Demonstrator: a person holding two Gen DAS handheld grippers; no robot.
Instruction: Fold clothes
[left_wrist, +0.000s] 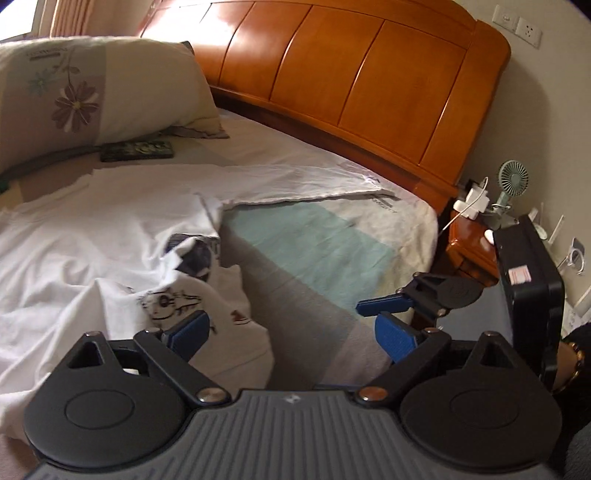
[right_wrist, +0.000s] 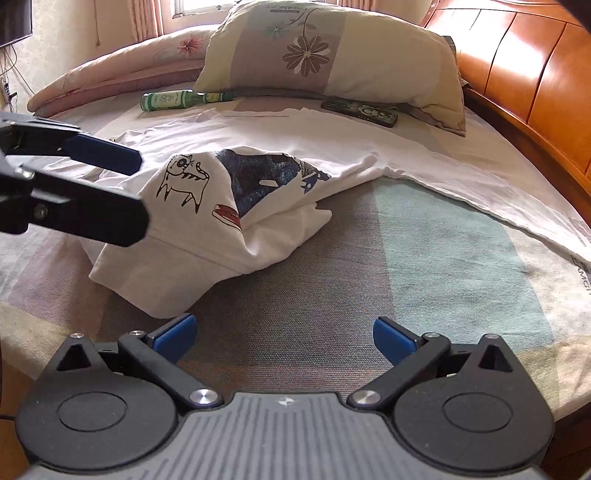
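Note:
A white long-sleeved shirt (left_wrist: 92, 236) with cartoon cat prints lies on the bed, its lower part bunched and turned over (right_wrist: 207, 236). One sleeve (right_wrist: 461, 173) stretches flat toward the headboard. My left gripper (left_wrist: 291, 334) is open, its left finger (left_wrist: 192, 330) above the shirt's bunched edge and its right finger over bare sheet. In the right wrist view the left gripper (right_wrist: 142, 192) hovers open over the shirt's left side. My right gripper (right_wrist: 284, 336) is open over bare sheet, just short of the shirt's near corner. One of its fingers (left_wrist: 384, 304) shows beside the bed's edge.
A flowered pillow (right_wrist: 332, 55) leans at the head of the bed. A green bottle (right_wrist: 173, 99) and a dark flat object (right_wrist: 360, 110) lie beyond the shirt. The wooden headboard (left_wrist: 351, 74) runs along the far side. A nightstand (left_wrist: 469, 243) with a small fan (left_wrist: 511, 177) stands beside it.

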